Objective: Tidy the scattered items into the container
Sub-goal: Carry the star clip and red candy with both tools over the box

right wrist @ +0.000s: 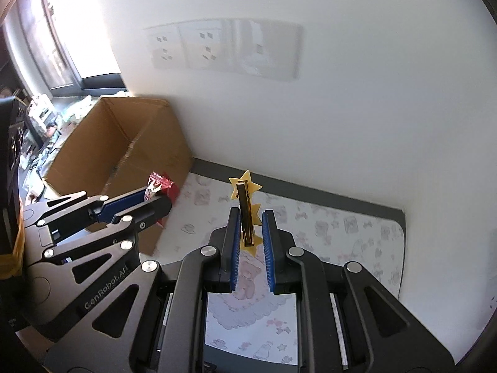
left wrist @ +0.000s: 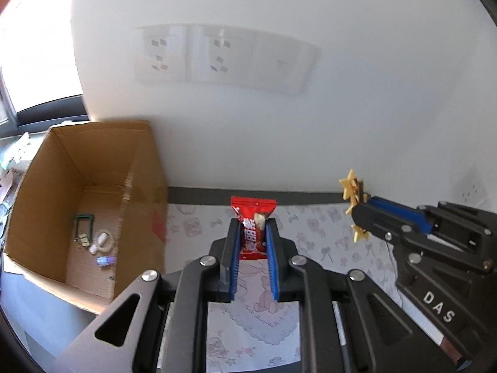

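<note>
Left gripper [left wrist: 252,242]: jaws nearly closed on a red candy [left wrist: 253,228], pads bearing on the wrapper's long edges around its middle, top crimp standing clear above the tips. The candy hangs above the mat [left wrist: 326,233], right of the box [left wrist: 93,168] and not yet over its opening. Judgement: light, soft, the foil slick and prone to crumple; a hold across the filled middle suits it better than the flat crimped ends.

The box stands open at the far left against the wall [left wrist: 248,124]; a few small items already lie on its floor.

Right gripper [right wrist: 251,233]: jaws narrowly set on a gold star clip [right wrist: 247,214], held upright and edge-on above the mat, well right of the box. The left pad appears to bear on the metal bar; contact on the right pad is not clear. Judgement: light, rigid, smooth metal that could pivot or slip; the bar is the sound place to grip, the thin star points look breakable
</note>
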Demonstrator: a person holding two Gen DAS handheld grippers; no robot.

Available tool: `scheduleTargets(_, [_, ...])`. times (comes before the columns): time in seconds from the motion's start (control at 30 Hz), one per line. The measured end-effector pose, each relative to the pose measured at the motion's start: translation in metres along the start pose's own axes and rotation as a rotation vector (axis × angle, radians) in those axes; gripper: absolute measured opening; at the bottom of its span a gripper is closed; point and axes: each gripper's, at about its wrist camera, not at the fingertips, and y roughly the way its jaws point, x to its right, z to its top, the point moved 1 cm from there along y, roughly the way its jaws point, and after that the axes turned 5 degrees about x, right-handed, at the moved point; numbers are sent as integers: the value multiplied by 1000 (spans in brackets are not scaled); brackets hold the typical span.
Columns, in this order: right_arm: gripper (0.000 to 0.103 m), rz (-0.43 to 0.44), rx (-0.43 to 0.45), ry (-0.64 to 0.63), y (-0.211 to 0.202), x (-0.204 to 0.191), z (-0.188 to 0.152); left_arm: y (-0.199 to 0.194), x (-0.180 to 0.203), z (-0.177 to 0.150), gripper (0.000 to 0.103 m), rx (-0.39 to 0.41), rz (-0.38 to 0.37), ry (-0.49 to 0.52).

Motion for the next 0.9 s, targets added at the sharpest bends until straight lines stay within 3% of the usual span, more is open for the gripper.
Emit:
scheduleTargets(0.47, [14,77,38,-122,4,-87,25,-44,-81,5,16,98,94,-106])
scheduleTargets(0.9, [14,141,49,-213,13,-173,39,-71,-158,-4,16,129,165,-185])
